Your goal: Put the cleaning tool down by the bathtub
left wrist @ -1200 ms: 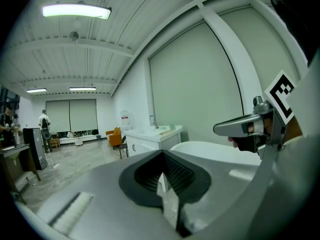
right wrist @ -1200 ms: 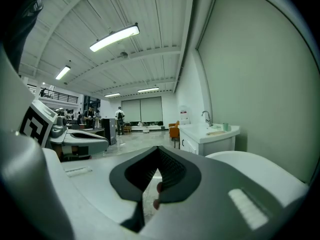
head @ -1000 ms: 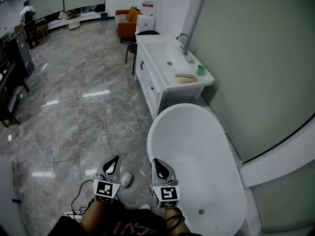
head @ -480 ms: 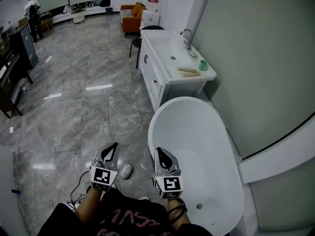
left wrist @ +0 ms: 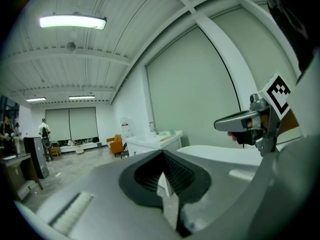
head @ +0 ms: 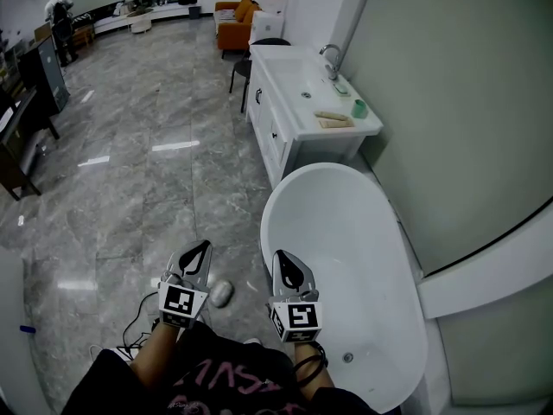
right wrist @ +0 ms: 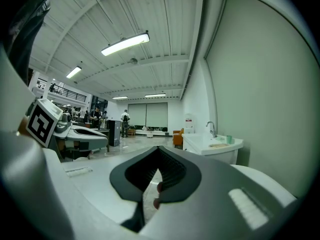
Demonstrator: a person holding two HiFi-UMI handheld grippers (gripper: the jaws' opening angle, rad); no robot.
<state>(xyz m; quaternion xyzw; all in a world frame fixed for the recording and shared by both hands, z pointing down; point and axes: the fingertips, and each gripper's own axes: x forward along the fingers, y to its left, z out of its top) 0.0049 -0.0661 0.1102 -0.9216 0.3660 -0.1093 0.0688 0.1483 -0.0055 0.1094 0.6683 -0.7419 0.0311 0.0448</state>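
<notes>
Tool (head: 222, 293) lies on the grey surface (head: 155, 197) just beside the tub (head: 264, 223), between both grippers in the head view. Left tongs (head: 199, 251) are pressed together, empty. Right tongs (head: 282, 259) likewise, at the tub's rim.

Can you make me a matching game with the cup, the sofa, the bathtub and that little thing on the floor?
Things:
1. cup
2. sofa
3. bathtub
4. small pale object

Clues:
A. orange, far down the room
B. lying on the floor beside the bathtub
C. green, on the sink counter
D. white, biggest of all

Pairs: 1-C, 2-A, 3-D, 4-B
</notes>
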